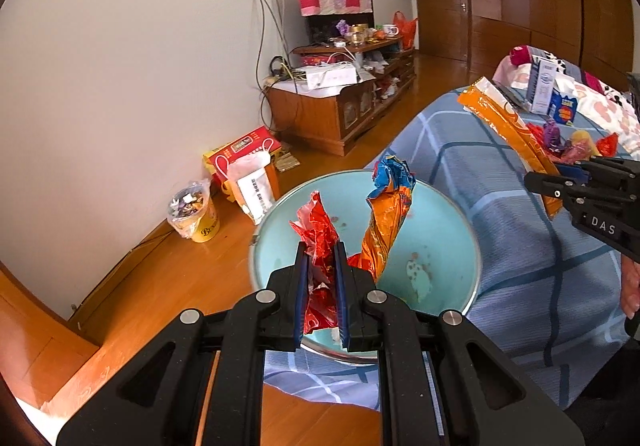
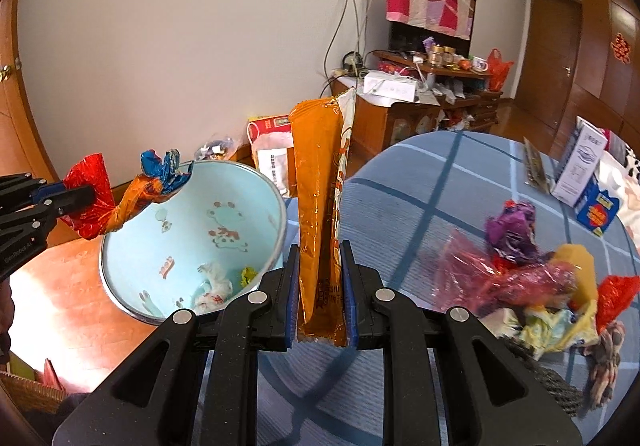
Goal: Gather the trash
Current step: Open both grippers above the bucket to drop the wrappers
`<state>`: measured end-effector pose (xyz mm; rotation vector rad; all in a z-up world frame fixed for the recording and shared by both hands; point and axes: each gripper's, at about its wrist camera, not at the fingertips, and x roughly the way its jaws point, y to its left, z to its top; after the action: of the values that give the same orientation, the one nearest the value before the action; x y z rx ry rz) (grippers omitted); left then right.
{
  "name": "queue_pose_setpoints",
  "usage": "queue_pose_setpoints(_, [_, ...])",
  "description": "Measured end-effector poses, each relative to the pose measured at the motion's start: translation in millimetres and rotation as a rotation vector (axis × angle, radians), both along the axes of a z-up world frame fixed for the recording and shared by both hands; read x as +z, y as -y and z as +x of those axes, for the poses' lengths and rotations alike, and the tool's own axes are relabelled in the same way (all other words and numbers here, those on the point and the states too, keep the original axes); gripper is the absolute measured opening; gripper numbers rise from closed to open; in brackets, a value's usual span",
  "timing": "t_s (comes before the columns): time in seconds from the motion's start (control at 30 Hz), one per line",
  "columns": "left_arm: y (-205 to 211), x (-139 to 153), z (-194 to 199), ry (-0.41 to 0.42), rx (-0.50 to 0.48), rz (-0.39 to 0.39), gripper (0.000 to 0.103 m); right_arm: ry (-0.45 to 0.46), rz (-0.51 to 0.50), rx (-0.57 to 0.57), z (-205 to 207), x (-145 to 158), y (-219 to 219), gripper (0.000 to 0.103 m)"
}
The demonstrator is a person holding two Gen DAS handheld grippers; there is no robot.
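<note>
Crumpled red-and-orange wrappers (image 1: 320, 242) are clamped in the left hand-held gripper (image 1: 322, 270) above the pale blue bin (image 1: 444, 222). An orange packet (image 2: 320, 198) is pinched upright by the right hand-held gripper (image 2: 320, 274), with loose wrappers (image 2: 532, 278) heaped on the blue-checked surface (image 2: 420, 182) to its right.

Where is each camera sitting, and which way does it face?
Left wrist: behind the left claw, looking down into the light blue bin; the claw grips a crumpled red wrapper.
Right wrist: behind the right claw, facing the wall; the claw grips an orange snack packet.
Shared: bin, both wrappers, each other's claw, blue checked bedsheet.
</note>
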<state>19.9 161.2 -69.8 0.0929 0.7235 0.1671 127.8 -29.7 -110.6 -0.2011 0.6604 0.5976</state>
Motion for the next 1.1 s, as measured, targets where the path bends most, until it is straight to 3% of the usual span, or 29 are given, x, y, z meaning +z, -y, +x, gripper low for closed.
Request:
queue_pose_setpoints(0.53, [-16, -7, 4, -0.019, 0.056, 0.002, 0.012, -0.014, -0.050, 0.062, 4, -12, -41, 0.019])
queue_pose_setpoints(1.0, [-16, -12, 5, -0.024, 0.048, -0.014, 0.014, -0.021, -0.063, 0.091, 3, -14, -51, 0.020])
queue_pose_setpoints(1.1, [-14, -10, 5, -0.018, 0.044, -0.023, 0.017, -0.031, -0.061, 0.110, 3, -15, -54, 0.027])
